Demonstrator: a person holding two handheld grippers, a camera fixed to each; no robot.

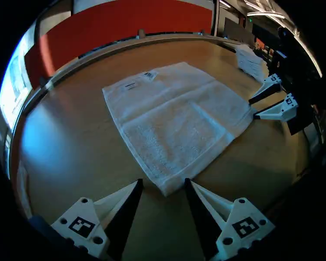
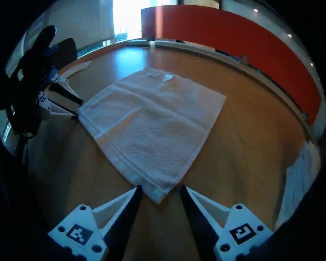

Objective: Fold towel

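A pile of folded white cloths (image 1: 250, 61) sits well ahead and to the right of the left gripper (image 1: 163, 185), near the far rim of the wooden table (image 1: 76, 143). Beyond that rim stands a red panel (image 1: 119, 26), with a bright window (image 1: 11, 87) off to the gripper's left. Seen from the right gripper (image 2: 161, 189), the folded white cloths lie on its right at the table's edge, and the panel runs ahead and to the right.

The white towel (image 1: 176, 122) lies flat on the table directly ahead of both tools, turned so that its corners point at them. The left gripper is released: its jaws stand apart, and one towel corner lies between the tips without being pinched. The right gripper is released too, with another corner lying between its parted tips. In the left gripper view the right gripper reaches in from the far right, with its fingers spread at the towel's right-hand corner.

The towel is a soft looped pile with a flatter woven band along its edges, crossed by shallow creases. Two small labels (image 1: 150, 75) lie near its far corner. The gripper fingers (image 1: 128, 204) are white plastic wedges with black inner faces and square black-and-white markers. The tabletop is smooth and glossy and catches bluish light.
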